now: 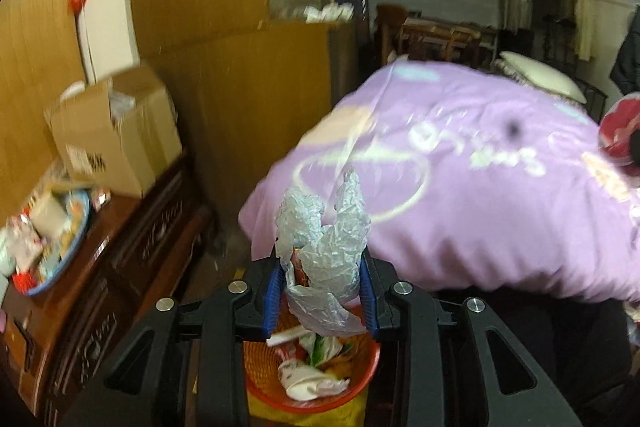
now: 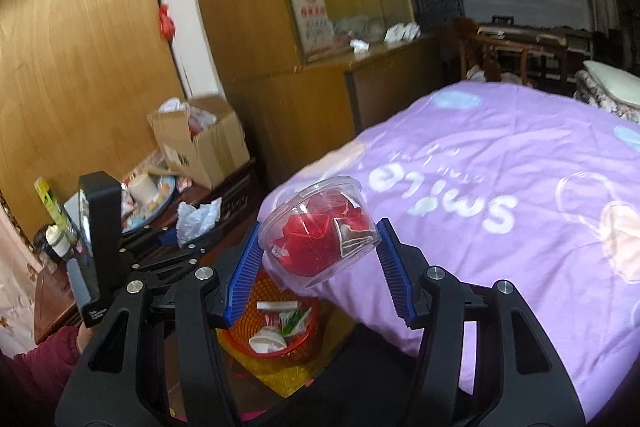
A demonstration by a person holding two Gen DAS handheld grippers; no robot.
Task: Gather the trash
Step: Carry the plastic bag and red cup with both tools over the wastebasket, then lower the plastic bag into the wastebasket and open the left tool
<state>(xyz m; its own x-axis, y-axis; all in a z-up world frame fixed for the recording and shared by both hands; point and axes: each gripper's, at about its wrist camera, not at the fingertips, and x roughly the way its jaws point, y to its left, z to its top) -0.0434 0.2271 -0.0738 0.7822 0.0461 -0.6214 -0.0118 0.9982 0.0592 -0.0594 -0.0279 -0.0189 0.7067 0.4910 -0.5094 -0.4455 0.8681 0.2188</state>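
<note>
— Big purple bed cover point(image 2: 500, 187) first. Fills the right side, hangs over the edge.

— Then the dark wood cabinet point(image 1: 132, 247) on the left. Holds one brown cardboard box point(image 1: 116, 135) and one blue plate point(image 1: 82, 223) piled with bits.

— And the bin?

— One orange basket point(image 1: 360, 387) on the floor, tucked between cabinet and bed. Probably put there so both hands can reach. Already has trash inside: a squashed white cup, a few wrappers. Too jumbled to count well.

— Now the grippers. Two?

— Yes, two. Left gripper point(image 1: 322, 291) pinched tight on one crumpled plastic bag point(image 1: 324, 235). Held right above the basket, tipped down. Looks ready for dropping in.

— Anything else stuck in that bag?

— A bit of red and white peeks out near the blue pads. Hard to tell what.

— And the other?

— Right gripper point(image 2: 318, 243) squeezing one clear plastic cup point(image 2: 320, 231) with red wrapper inside. Blue pads on both sides of the cup, so held, not loose. Cup tipped sideways, over the bed edge, a little up and beside the basket.

— Why there?

— Likely waiting for a turn, since the left one sits closer over the bin.

— Count again?

— One bed cover, one cabinet, one box, one plate, one basket, two grippers, one bag, one cup.
</note>
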